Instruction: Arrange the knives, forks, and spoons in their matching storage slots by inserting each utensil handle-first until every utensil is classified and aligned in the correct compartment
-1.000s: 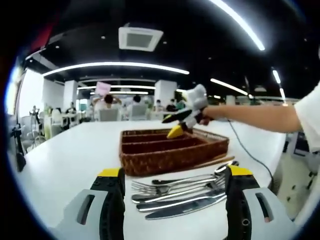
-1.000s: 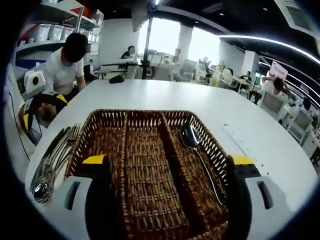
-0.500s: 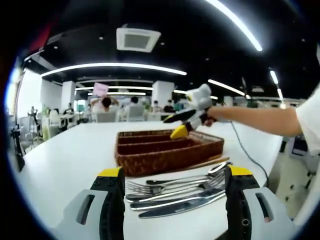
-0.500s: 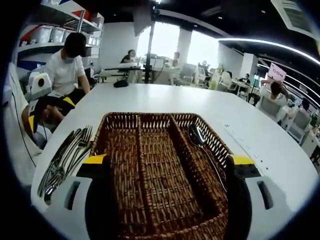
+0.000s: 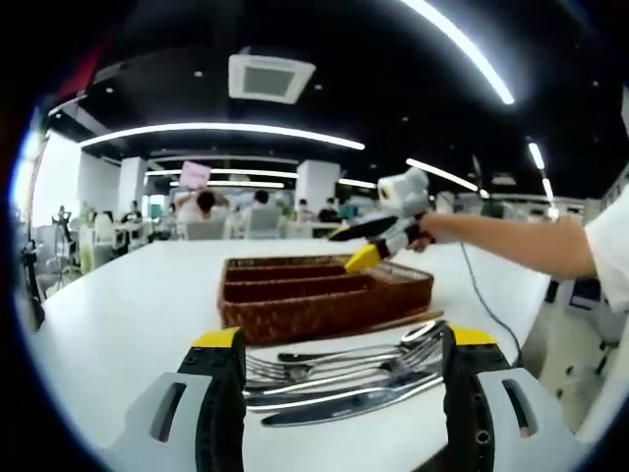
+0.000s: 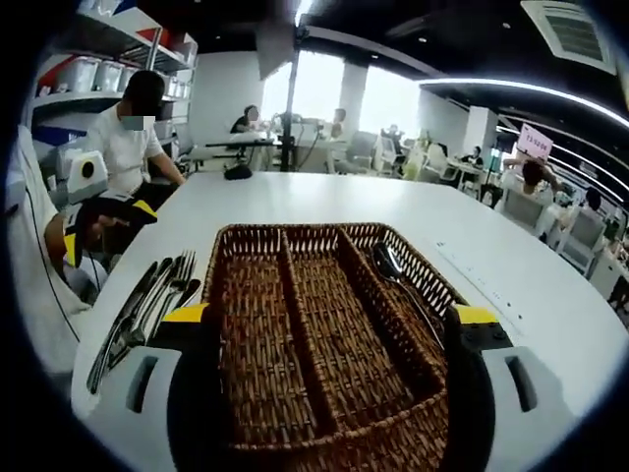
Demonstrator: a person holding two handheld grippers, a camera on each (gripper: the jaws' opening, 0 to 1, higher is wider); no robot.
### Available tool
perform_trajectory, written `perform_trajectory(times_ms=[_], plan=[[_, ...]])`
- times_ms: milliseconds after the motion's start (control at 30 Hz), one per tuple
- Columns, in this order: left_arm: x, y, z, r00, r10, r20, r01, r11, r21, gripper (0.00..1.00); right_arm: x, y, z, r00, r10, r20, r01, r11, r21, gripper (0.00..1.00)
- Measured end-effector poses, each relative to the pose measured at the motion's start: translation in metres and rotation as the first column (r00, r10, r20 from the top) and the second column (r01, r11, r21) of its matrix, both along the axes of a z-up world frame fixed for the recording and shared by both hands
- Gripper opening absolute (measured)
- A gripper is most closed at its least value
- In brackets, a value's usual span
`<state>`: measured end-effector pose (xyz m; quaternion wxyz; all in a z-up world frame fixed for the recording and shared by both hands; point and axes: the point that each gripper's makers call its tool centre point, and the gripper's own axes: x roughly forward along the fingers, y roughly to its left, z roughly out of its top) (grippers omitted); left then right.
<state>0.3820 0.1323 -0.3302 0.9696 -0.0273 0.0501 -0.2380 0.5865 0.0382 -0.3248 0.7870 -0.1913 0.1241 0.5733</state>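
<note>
With one steel spoon (image 6: pixel 396 276) slotted in the brown three-slot wicker tray (image 6: pixel 324 334), both spread grippers, left gripper (image 5: pixel 337 393) and right gripper (image 6: pixel 324 369), hold nothing, so pinch one handle from the metal cutlery pile (image 5: pixel 339 372) at the white table's (image 5: pixel 128 295) near edge.

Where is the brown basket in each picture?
Left gripper view: the wicker basket sits mid-picture on the white table, beyond the loose cutlery pile.
Right gripper view: the basket is low in the middle, between the jaws, a spoon in its right slot.
Shared landmark: the cutlery pile, left of the basket here.
</note>
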Motion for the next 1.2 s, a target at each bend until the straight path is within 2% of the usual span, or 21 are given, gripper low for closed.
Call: perform_trajectory(times_ms=[233, 400, 767, 1200], plan=[[-0.002, -0.002, -0.003, 1.000, -0.006, -0.005, 0.006, 1.000, -0.001, 0.83, -0.007, -0.010, 0.001, 0.999, -0.041, 0.002, 0.041, 0.998, 0.040, 1.00], [-0.004, -0.006, -0.003, 1.000, -0.016, -0.002, 0.016, 1.000, 0.002, 0.83, -0.012, -0.016, 0.000, 0.999, -0.049, -0.002, 0.049, 0.998, 0.040, 1.00], [-0.004, -0.009, -0.003, 1.000, -0.028, -0.003, 0.028, 1.000, 0.000, 0.82, -0.036, -0.029, 0.011, 0.996, -0.092, 0.016, 0.090, 0.991, 0.103, 1.00], [-0.003, -0.007, -0.005, 1.000, -0.026, -0.006, 0.026, 0.999, -0.029, 0.82, -0.055, -0.045, 0.008, 0.992, -0.124, 0.014, 0.121, 0.985, 0.125, 1.00]])
